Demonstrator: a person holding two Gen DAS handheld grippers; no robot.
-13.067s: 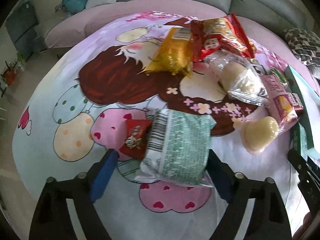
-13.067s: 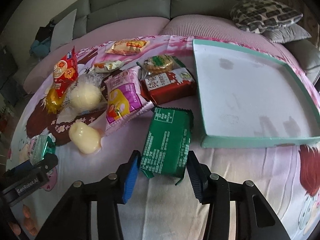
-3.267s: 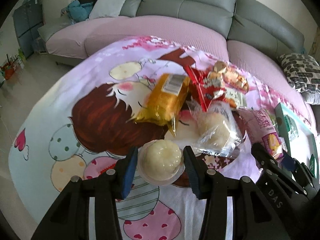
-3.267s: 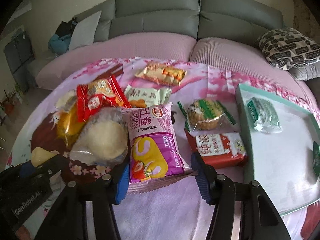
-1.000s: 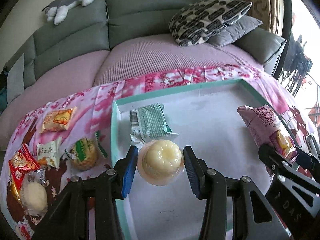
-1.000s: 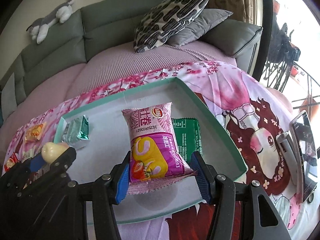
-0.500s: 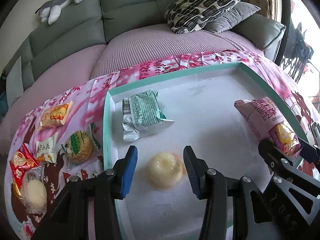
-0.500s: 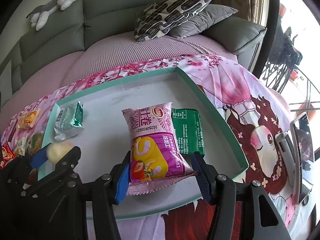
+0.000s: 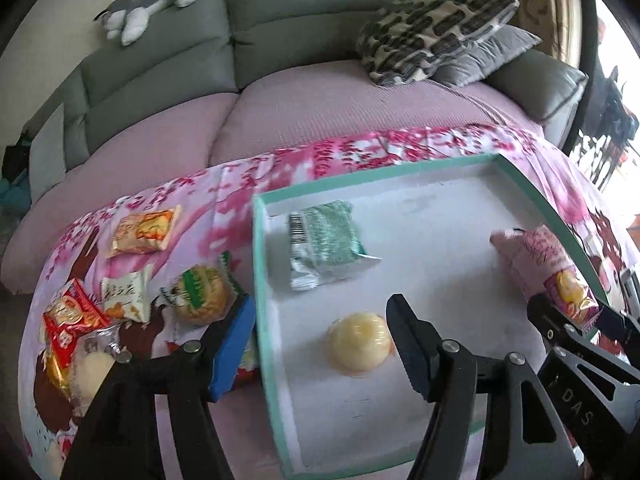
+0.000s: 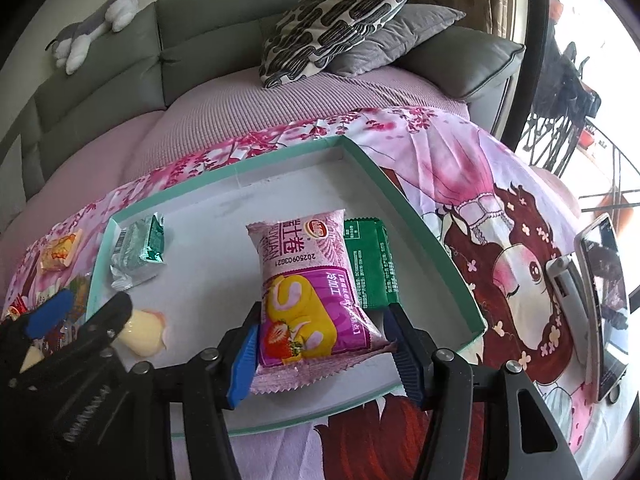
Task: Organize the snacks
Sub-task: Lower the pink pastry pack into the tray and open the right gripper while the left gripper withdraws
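Observation:
A teal-rimmed white tray point(image 9: 256, 264) lies on the cartoon blanket. In it are a light green pack point(image 9: 326, 244), a dark green pack point(image 10: 372, 264) and a yellow jelly cup point(image 9: 358, 342). My left gripper point(image 9: 318, 316) hangs over the tray's left edge. Its jaws are opening, and the jelly cup rests loose on the tray floor between them. My right gripper point(image 10: 322, 332) is over the tray's near side with its jaws opening. The pink roll-cake pack point(image 10: 308, 292) lies between them. The left pad is against the pack, and the right pad stands just off it.
Several snack packs lie on the blanket left of the tray: an orange one point(image 9: 144, 232), a round cookie pack point(image 9: 198, 294), a small white one point(image 9: 124, 292) and a red one point(image 9: 68, 320). A phone on a stand point(image 10: 600, 292) sits right of the tray. A sofa with cushions point(image 9: 432, 32) is behind.
My left jaws have spread and let go of the jelly cup, which now sits on the tray floor. The right jaws have widened a little around the pink pack.

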